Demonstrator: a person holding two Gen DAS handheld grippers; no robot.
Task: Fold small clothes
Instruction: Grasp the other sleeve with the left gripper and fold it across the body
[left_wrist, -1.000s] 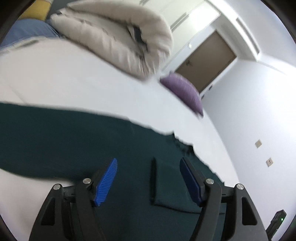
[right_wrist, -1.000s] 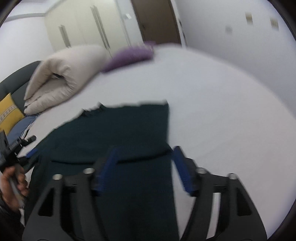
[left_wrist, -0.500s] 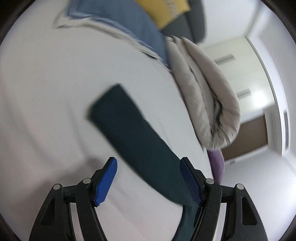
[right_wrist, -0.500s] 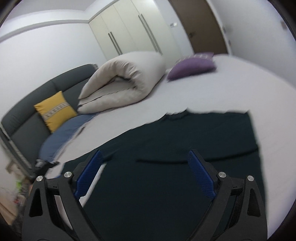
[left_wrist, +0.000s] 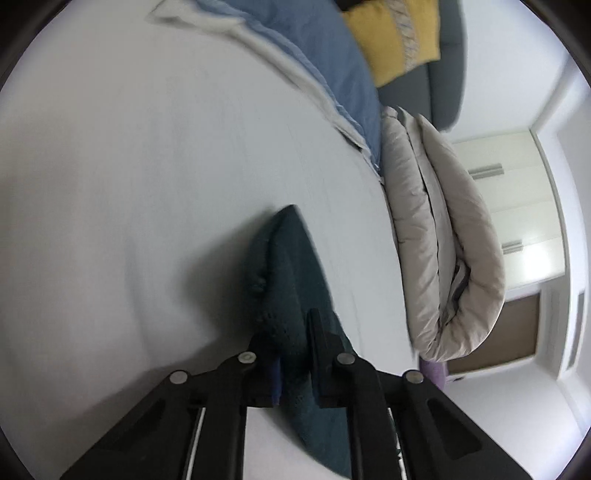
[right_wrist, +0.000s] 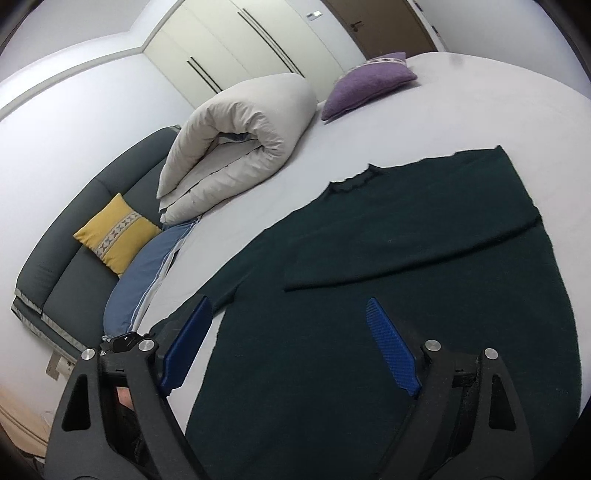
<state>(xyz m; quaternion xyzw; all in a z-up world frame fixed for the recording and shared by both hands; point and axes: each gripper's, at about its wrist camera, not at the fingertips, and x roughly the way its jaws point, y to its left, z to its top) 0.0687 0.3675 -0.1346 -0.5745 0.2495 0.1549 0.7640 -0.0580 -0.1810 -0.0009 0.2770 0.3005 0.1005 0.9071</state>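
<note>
A: Position of the garment?

B: The dark green sweater (right_wrist: 388, 332) lies spread flat on the white bed (right_wrist: 480, 110), neckline toward the rolled duvet (right_wrist: 240, 136). One sleeve is folded across the chest; the other sleeve (left_wrist: 291, 280) runs out sideways from the body, on the side nearer the duvet.

A: Left gripper?

B: The left gripper (left_wrist: 295, 354) has just been closing, and its fingers (left_wrist: 319, 343) now stand narrow, pinched on that outstretched sleeve. The cloth bunches up between them, and the cuff end lies on the sheet beyond the tips, pointing toward the duvet's near end.

A: Right gripper?

B: The right gripper (right_wrist: 291, 354) hovers over the sweater's lower body, farther from the duvet than the folded sleeve. Its blue fingers (right_wrist: 391, 358) are spread wide and have just been closing a little. Nothing is pinched between them; only flat knit shows below. Whether the tips touch the cloth cannot be told.

A: Surroundings?

B: A purple cushion (right_wrist: 369, 85) sits on the bed just beyond the duvet. A blue pillow (right_wrist: 147, 273) lies just at the duvet's near end, at the bed's edge. A grey sofa (right_wrist: 74, 236) stands beside the duvet, off the bed, with a yellow cushion (right_wrist: 118, 232) on it.
</note>
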